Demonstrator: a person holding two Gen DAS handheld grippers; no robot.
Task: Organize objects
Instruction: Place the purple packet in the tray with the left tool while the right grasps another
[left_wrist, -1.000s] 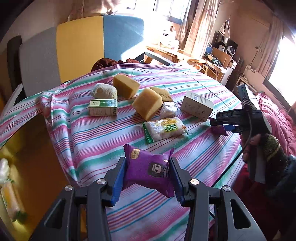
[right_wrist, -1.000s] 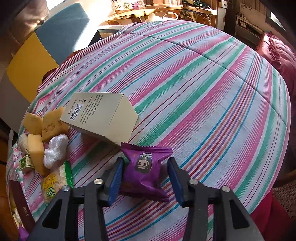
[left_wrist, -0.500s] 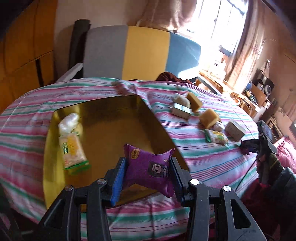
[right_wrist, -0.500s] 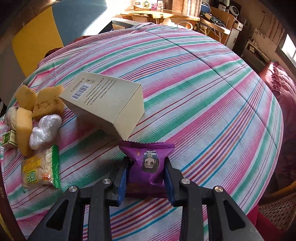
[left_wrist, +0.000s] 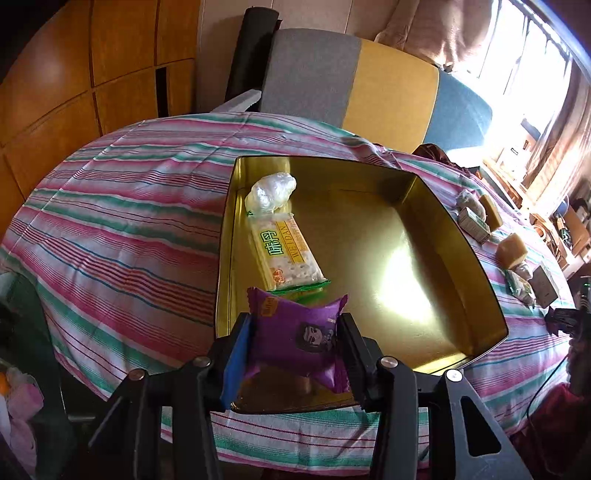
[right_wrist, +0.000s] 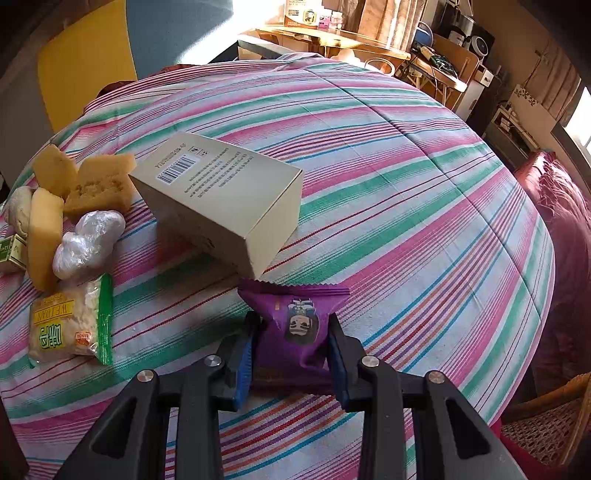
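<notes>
Clearly "WEIDAN" labels the cracker pack (left_wrist: 284, 254) inside the gold tray (left_wrist: 458, 236).

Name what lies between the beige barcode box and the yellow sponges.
Left of the beige box, nothing: bare striped cloth separates it from the nearest sponge, per the right wrist view.

A lived-in home room

A striped tablecloth (right_wrist: 406, 192), cushioned chair (left_wrist: 351, 85), curtained window (left_wrist: 535, 74) and cluttered desk (right_wrist: 332, 40) show it.
</notes>
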